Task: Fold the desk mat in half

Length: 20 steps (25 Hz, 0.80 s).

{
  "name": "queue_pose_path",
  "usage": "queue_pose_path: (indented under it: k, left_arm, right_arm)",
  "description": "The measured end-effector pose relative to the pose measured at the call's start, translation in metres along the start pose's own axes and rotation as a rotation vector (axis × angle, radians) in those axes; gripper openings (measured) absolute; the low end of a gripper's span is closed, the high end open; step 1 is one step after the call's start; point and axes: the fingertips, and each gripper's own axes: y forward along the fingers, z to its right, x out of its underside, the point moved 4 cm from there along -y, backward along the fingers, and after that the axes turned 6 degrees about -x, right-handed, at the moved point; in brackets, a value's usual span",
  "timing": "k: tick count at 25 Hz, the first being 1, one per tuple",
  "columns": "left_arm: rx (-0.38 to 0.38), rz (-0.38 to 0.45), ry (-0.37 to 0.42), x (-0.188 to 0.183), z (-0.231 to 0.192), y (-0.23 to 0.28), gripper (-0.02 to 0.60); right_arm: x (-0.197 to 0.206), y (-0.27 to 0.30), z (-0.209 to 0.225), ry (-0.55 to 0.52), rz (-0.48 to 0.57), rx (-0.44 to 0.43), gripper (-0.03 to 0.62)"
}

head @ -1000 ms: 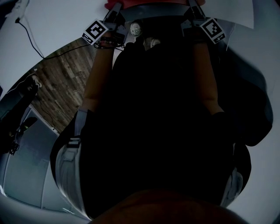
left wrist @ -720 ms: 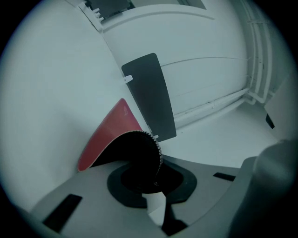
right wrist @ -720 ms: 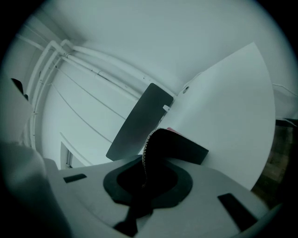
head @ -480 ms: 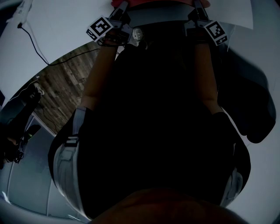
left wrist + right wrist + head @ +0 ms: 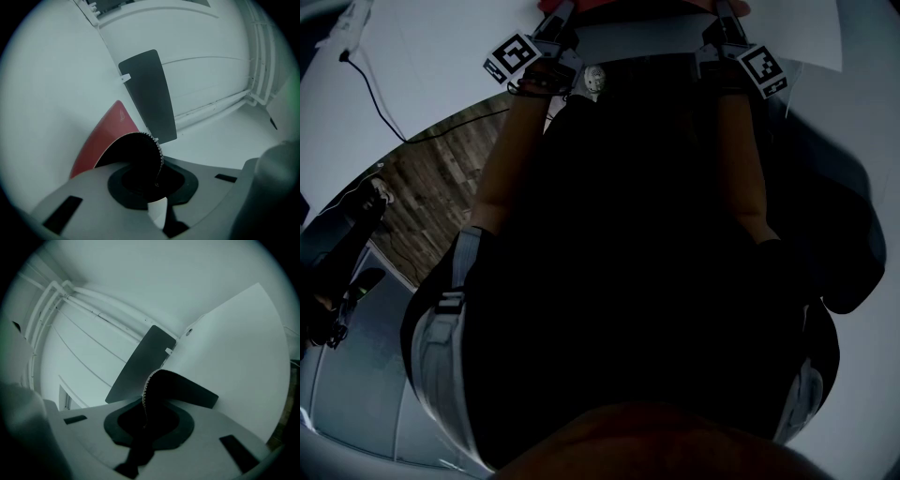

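Note:
The desk mat is red on one face and black underneath, with a stitched edge. In the head view only a thin red strip of the mat (image 5: 628, 5) shows at the top, between the two grippers. My left gripper (image 5: 558, 17) is shut on one corner. In the left gripper view, that corner (image 5: 138, 157) curls up black out of the left gripper (image 5: 157, 187), and its red face (image 5: 105, 133) shows behind. My right gripper (image 5: 727, 14) is shut on the other corner (image 5: 180, 385), which rises black out of the right gripper (image 5: 143, 427). Both corners are held off the white table (image 5: 47, 93).
A dark grey flat panel (image 5: 150, 93) lies ahead on the table, also in the right gripper view as the panel (image 5: 140, 364). A white sheet (image 5: 234, 348) lies to the right. The person's dark clothing fills most of the head view. Wooden floor (image 5: 441, 178) and a cable (image 5: 375, 94) show at left.
Both grippers have shifted a little toward the top of the head view, carrying the mat's corners with them. Over the last half second nothing has moved.

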Motion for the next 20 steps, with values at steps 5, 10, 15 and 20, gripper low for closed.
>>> queue_pose_path:
  k: [5,10,15,20]
  left_arm:
    - [-0.005,0.025,0.024,-0.002,0.002,-0.002,0.038]
    - [-0.025,0.06,0.011,-0.004,0.001,-0.004,0.04]
    - [-0.048,0.113,0.011,-0.012,0.004,0.004,0.038]
    - [-0.072,0.158,0.01,-0.031,-0.003,0.016,0.037]
  right_arm:
    - [0.0,0.005,0.001,-0.002,-0.041,-0.02,0.043]
    - [-0.001,0.014,0.0,-0.007,-0.076,-0.033,0.043]
    - [-0.017,0.028,0.008,-0.005,-0.096,-0.054,0.041]
    - [-0.022,0.062,0.008,0.0,-0.131,-0.092,0.041]
